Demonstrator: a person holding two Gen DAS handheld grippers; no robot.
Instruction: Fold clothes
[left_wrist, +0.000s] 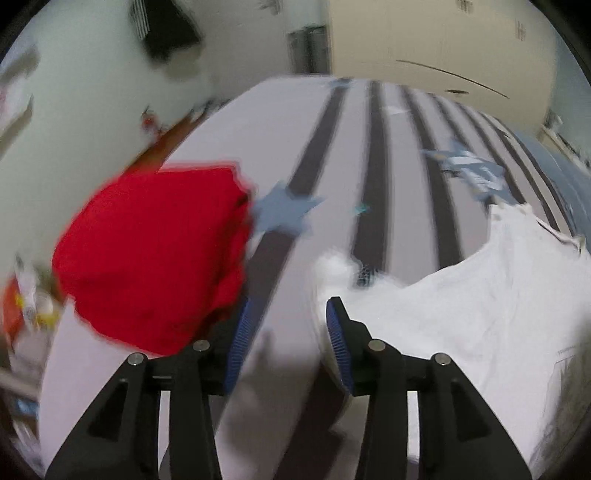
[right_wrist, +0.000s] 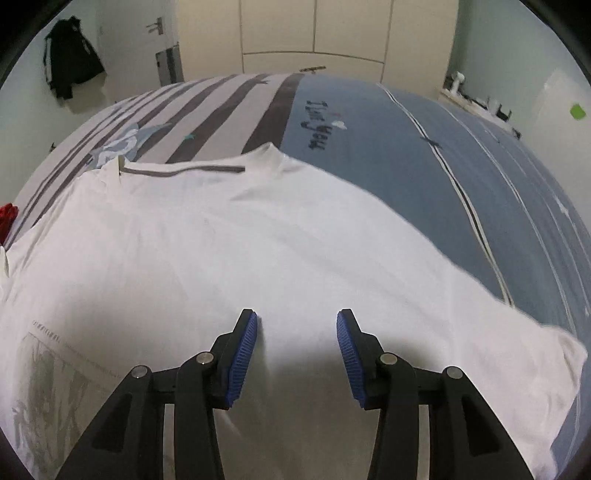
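Note:
A white T-shirt (right_wrist: 258, 240) lies spread flat on the bed, collar at the far side, a grey print at its near left. My right gripper (right_wrist: 297, 332) is open and empty just above the shirt's middle. In the left wrist view the same shirt (left_wrist: 461, 314) lies at the right. A red garment (left_wrist: 155, 254) lies bunched at the left. My left gripper (left_wrist: 288, 317) is open and empty over the bed cover between the two garments. The left view is blurred.
The bed cover (right_wrist: 388, 158) is striped grey and white on the left half and blue on the right. Its left edge (left_wrist: 192, 136) drops to the floor. A dark jacket (right_wrist: 72, 55) hangs on the wall. Wardrobe doors (right_wrist: 314, 29) stand behind the bed.

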